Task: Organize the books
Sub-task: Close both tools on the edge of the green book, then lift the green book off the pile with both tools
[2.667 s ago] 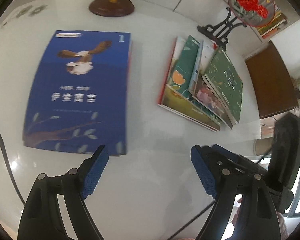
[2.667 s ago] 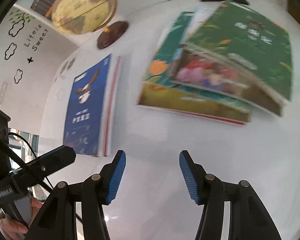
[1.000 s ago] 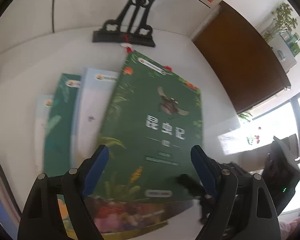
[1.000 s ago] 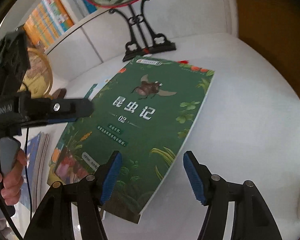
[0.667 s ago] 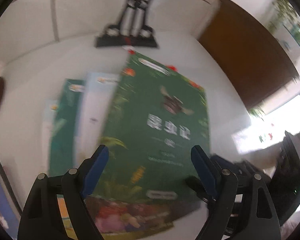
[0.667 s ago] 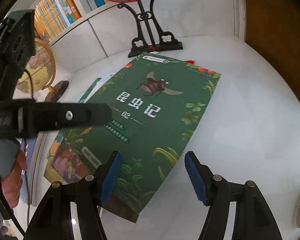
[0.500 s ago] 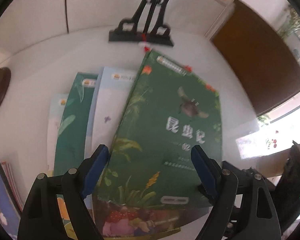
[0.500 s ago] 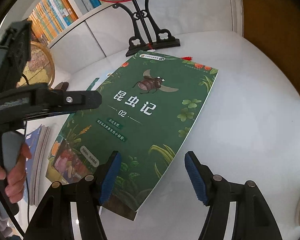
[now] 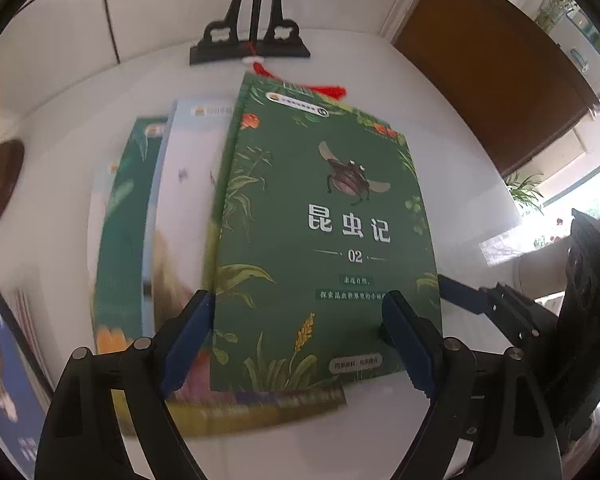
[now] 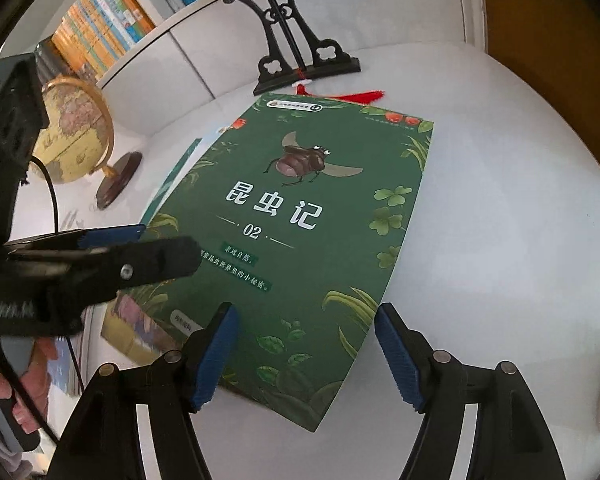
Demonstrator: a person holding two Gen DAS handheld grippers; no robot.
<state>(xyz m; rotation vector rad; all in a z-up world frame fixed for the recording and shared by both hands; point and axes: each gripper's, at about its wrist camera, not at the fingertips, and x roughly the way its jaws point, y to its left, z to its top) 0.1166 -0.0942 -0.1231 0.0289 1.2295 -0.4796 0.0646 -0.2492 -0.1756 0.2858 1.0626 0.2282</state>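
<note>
Both tools hang over the near end of the top book with nothing gripped. The left tool (image 9: 296, 332) stands wide open, its blue pads at either side of the cover's lower edge in the left wrist view, while the right tool (image 10: 306, 354) is opening, the book's lower right corner showing between its pads, which press on nothing. That green insect book (image 10: 300, 248) fills the middle of both frames, lying on top of a fanned heap: a pale blue book (image 9: 184, 200) and a teal book (image 9: 124, 232) peek out to its left, with a colourful picture book (image 9: 260, 404) sticking out underneath at the bottom. All of it rests on the white table (image 10: 500, 200). Past the top edge stands a black ornament stand (image 10: 300, 52) with a red tassel (image 10: 364, 96) trailing just under the cover, and a globe (image 10: 72, 132) sits at the left. A blue eagle book (image 9: 4, 392) lies apart at the lower left. I'd worry the thin cover bends or slides instead of lifting, and that it drags the tassel along.
</note>
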